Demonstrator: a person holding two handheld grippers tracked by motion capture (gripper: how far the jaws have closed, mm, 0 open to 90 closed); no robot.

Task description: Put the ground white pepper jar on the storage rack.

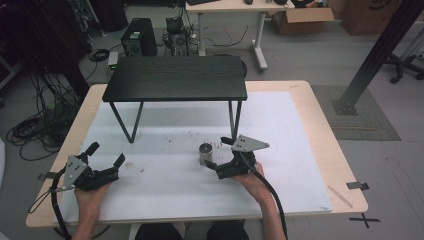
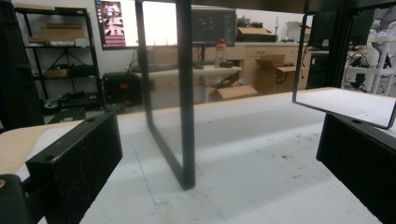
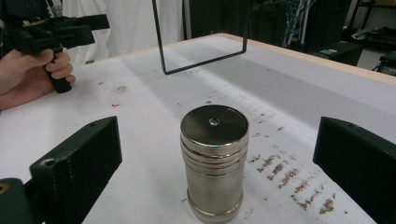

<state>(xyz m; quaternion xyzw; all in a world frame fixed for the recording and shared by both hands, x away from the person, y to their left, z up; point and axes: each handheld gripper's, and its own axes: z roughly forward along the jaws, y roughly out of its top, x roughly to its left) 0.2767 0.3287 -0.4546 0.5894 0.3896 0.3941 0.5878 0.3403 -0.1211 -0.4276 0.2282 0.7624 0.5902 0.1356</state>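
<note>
So the right tool [image 1: 218, 152] is lined up on the steel cylinder [image 1: 205, 153], jaws spread wide with the cylinder sitting upright on the desk [image 1: 300, 150] right between them, not touching either one from what I can see. In the right gripper view the cylinder [image 3: 214, 161] is dead centre in the gap, which is a good start.

If it were me, I'd push in a bit more so the pads land on the plain lower body, below those grooved rings near the top. Squeeze slow and keep the jaws level, because it's tall and smooth and a nudge from one pad first could tip it or slide it. Lift straight up after.

The left tool [image 1: 105, 156] is well off to the side near the desk's front left, also spread, holding nothing. The black stand [image 1: 175, 77] sits behind, out of the way.
</note>
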